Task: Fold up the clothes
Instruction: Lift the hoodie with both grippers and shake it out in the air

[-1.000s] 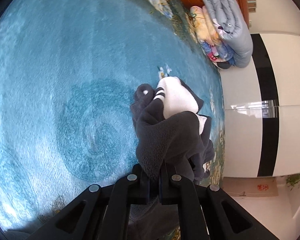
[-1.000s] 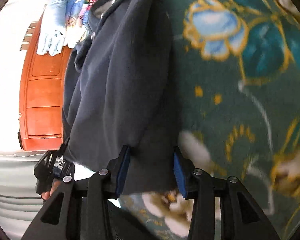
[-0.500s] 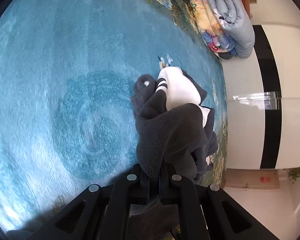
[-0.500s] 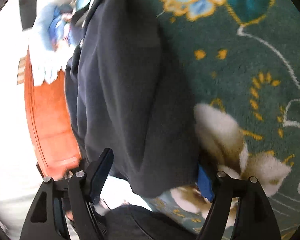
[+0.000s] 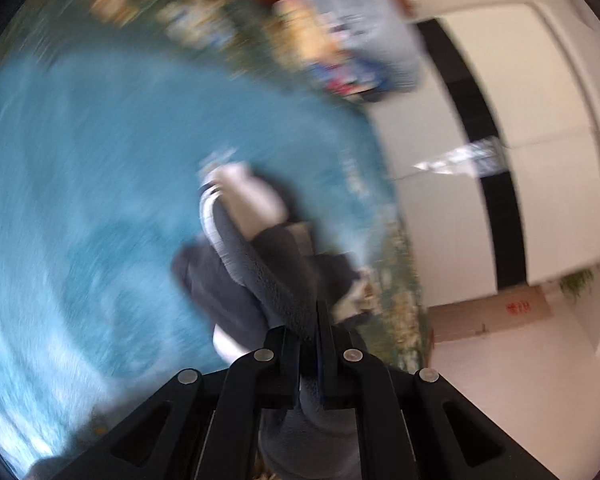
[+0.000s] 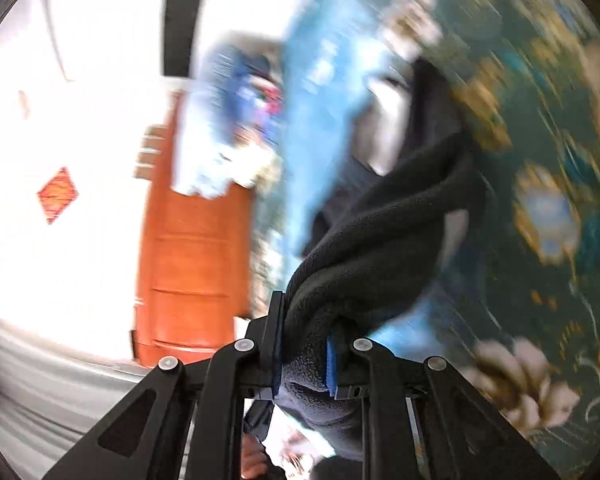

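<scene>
Fleece [image 5: 268, 280]: dark, bunched; hangs forward and down from both clamps toward rug [image 5: 80, 200]. Left hand-held gripper [image 5: 309, 344] pinched on one edge; right hand-held gripper [image 6: 303, 354], jaws just closing, clamped on another.

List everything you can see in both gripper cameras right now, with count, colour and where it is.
Fleece garment: one, dark grey with white parts, bunched over the carpet, pinched at two spots.
Carpet: one, blue centre, floral green border, underneath.
Folded bedding: one stack, pale blue and multicoloured, at the carpet's far edge.
Wooden cabinet: one, orange-brown, behind the bedding.
Cardboard box: one, brown, on the floor by the wall.
Left gripper: black, shut on the fleece garment.
Right gripper: black, blue pads, just closed on the fleece garment.
</scene>
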A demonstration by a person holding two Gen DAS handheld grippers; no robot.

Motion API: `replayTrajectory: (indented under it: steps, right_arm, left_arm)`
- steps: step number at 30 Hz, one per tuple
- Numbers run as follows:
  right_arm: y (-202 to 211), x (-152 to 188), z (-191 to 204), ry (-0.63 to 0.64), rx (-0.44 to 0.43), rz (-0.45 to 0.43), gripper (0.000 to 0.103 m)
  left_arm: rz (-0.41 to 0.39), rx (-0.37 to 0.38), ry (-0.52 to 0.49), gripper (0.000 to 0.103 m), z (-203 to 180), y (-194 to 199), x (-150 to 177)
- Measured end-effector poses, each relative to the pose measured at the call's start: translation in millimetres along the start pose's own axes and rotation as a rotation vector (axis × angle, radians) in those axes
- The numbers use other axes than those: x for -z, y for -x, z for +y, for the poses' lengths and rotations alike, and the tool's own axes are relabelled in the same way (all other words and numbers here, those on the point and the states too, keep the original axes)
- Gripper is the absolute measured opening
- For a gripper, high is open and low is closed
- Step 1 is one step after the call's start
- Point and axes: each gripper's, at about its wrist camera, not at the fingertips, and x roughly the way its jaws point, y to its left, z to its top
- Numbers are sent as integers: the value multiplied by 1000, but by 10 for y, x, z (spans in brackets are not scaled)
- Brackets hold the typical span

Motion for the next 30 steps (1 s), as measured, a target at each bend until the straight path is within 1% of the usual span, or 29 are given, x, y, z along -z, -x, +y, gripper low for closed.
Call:
replayTrajectory:
  steps: [2,3,4,6,7,8,9,11,13,15,16,18,20,21,22,25,27,30]
  right_arm:
    - [170,-101,268,50,-55,-45,15]
    - [201,-154,482,75,-81,-66,15]
    - [295,-181,649,104,-104,-86,13]
    - [542,-217,934,165,-148,-124,13]
    - [544,-321,1236,198,-165,-137,13]
    - [603,-299,1499,243,-183,-146,12]
    - [705,-246,1635,270,-204,-155,12]
    - [915,-156,1842,311,-250,-171,12]
    - [1203,-57,2150,360,-298,-187,12]
    - [1467,61,2362,414,-354,-207,12]
    - [1592,126,2431,440,-379,-219,12]
    - [1783,187,2561,491,-406,-237,12]
    - [1852,175,2620,507,-391,-237,12]
    - [1805,130,2616,509,-374,-232,12]
    - [1717,70,2578,502,-352,-222,12]
    - [1328,-173,2252,422,-265,-146,12]
    - [981,-344,1938,350,-189,-85,12]
    - [413,-554,1412,246,-65,-8,12]
  left_arm:
    - [-34,23,-91,6,-348,183,-68]
    - [-56,37,-138,6,-545,306,-98]
    - [-76,54,-173,6,-710,430,-118]
    - [-115,89,-232,6,-978,671,-127]
    - [-141,108,-272,6,-1131,824,-116]
    - [-163,123,-309,6,-1265,983,-92]
    - [-182,136,-343,6,-1385,1146,-60]
    - [-213,172,-396,6,-1571,1471,35]
    - [-242,208,-446,6,-1731,1775,133]
    - [-272,241,-513,6,-1937,2073,231]
    - [-277,237,-539,6,-2019,2125,244]
    - [-276,199,-579,6,-2141,2082,217]
    - [-275,161,-619,6,-2263,2040,190]
    - [-274,142,-639,6,-2324,2018,177]
    - [-253,110,-629,6,-2291,1876,130]
    - [-147,-6,-528,6,-1955,1202,-73]
    - [-80,-66,-440,6,-1630,788,-194]
    - [29,-185,-317,6,-1049,136,-309]
